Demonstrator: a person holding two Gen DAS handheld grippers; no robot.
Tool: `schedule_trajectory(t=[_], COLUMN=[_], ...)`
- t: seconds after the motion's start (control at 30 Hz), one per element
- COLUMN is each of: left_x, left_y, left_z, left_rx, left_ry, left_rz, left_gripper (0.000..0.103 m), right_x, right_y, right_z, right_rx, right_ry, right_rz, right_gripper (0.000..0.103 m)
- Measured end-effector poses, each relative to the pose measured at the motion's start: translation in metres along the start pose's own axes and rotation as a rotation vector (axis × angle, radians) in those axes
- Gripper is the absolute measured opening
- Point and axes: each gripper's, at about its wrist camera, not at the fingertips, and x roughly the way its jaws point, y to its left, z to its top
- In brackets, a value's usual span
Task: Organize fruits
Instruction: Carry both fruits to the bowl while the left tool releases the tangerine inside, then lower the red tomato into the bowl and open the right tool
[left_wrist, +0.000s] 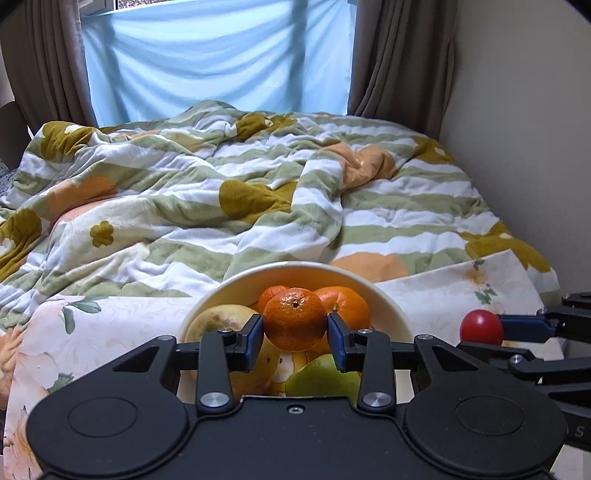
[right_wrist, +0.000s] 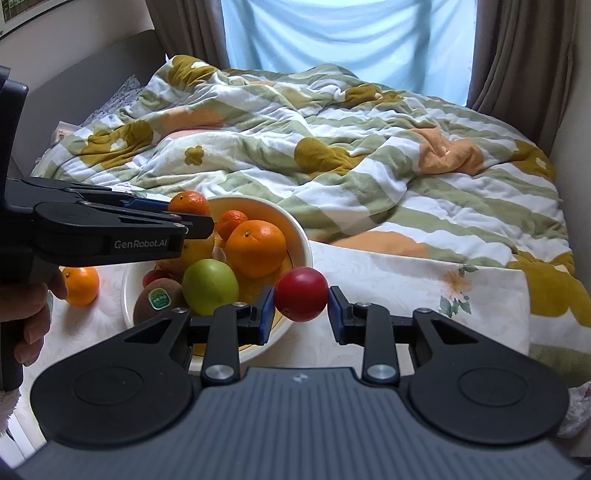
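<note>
A cream bowl (left_wrist: 391, 306) on a floral cloth holds oranges, a green apple (left_wrist: 321, 376) and yellowish fruit. My left gripper (left_wrist: 295, 328) is shut on a mandarin (left_wrist: 295, 317) and holds it above the bowl. In the right wrist view the bowl (right_wrist: 301, 240) also holds a large orange (right_wrist: 255, 247), a green apple (right_wrist: 210, 286) and a kiwi (right_wrist: 157, 299). My right gripper (right_wrist: 301, 299) is shut on a red fruit (right_wrist: 301, 293) just right of the bowl's rim. The left gripper (right_wrist: 188, 212) shows there too, holding its mandarin (right_wrist: 190, 203).
One orange (right_wrist: 81, 286) lies on the cloth left of the bowl. A rumpled striped duvet (left_wrist: 221, 192) covers the bed behind. Brown curtains (left_wrist: 399, 55) and a window stand at the back; a wall (left_wrist: 524, 147) runs along the right.
</note>
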Motion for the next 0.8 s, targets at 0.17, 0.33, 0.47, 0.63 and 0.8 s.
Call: schedule_trajectory(t=[0.17, 0.33, 0.47, 0.63, 0.8], left_x=[-0.004, -0.025, -0.039, -0.057, -0.069], left_y=[-0.002, 0.002, 0.01, 0.023, 0.034], left_z=[-0.002, -0.003, -0.003, -0.01, -0.021], left_rx=[0.012, 0.017, 0.008, -0.007, -0.027], left_ry=[-0.014, -0.063, -0.074, -0.084, -0.078], left_rz=[0.005, 0.022, 0.052, 0.076, 0.105], left_gripper=[0.062, 0.083, 0.096, 0.1, 0.101], right_x=[0.005, 0.0, -0.004, -0.001, 0.01], right_y=[-0.006, -0.017, -0.02, -0.013, 0.001], right_z=[-0.001, -0.001, -0.001, 0.002, 0.008], right_rx=[0.005, 0.031, 0.03, 0.011, -0.017], right_ry=[0.012, 0.012, 0.013, 0.005, -0.004], right_rz=[0.001, -0.027, -0.036, -0.023, 0.016], right_gripper=[0.046, 0.046, 0.046, 0.046, 0.046])
